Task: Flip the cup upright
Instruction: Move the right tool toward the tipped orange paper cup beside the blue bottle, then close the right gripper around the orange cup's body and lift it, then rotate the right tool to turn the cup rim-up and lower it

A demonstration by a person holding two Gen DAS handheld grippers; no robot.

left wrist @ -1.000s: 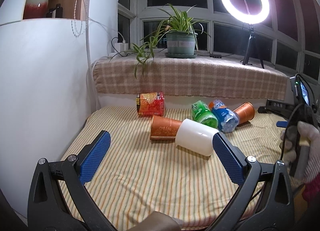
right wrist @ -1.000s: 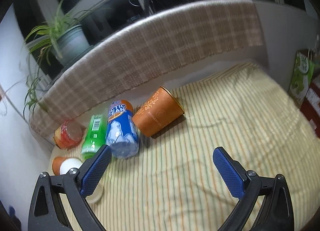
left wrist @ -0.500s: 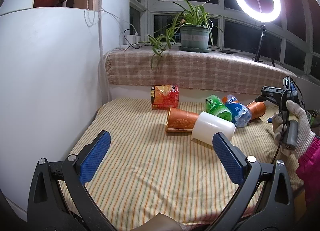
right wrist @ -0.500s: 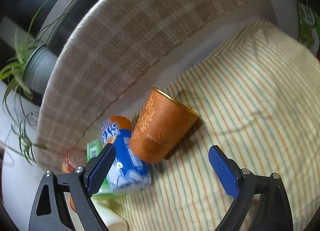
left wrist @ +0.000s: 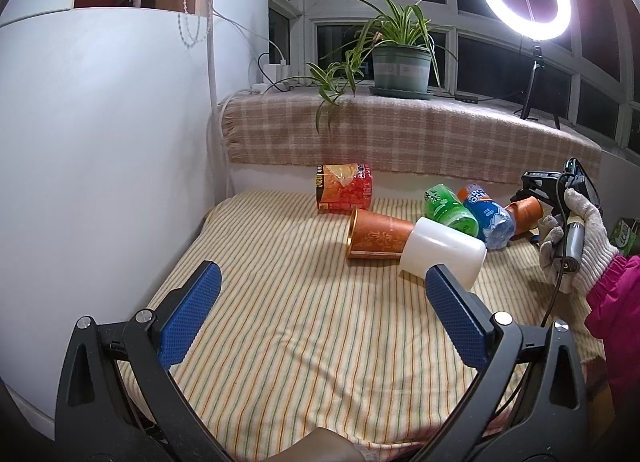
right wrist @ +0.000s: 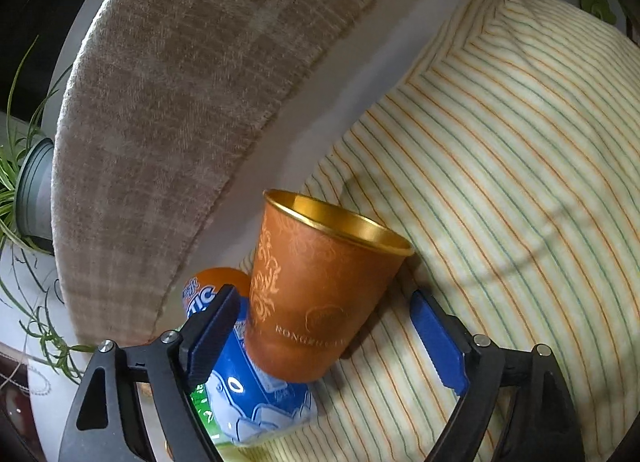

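An orange cup with a gold inside (right wrist: 320, 302) lies on its side on the striped cloth, base against a blue bottle (right wrist: 260, 402). My right gripper (right wrist: 324, 342) is open, its two blue pads either side of the cup's lower part, not touching it. In the left wrist view this cup (left wrist: 526, 214) is at the far right, partly hidden by the gloved hand (left wrist: 576, 238) holding the right gripper. A second orange cup (left wrist: 376, 234) and a white cup (left wrist: 440, 258) lie on their sides mid-table. My left gripper (left wrist: 320, 322) is open and empty, short of them.
A green bottle (left wrist: 450, 210) lies beside the blue bottle (left wrist: 486, 214). A red snack pack (left wrist: 344, 186) stands at the back. A plaid-covered ledge (left wrist: 400, 142) with a potted plant (left wrist: 400, 62) bounds the far side, a white wall (left wrist: 100, 142) the left.
My right gripper has moved in close to the far-right orange cup, so its pads now straddle it. My left gripper has drawn back and turned a little left.
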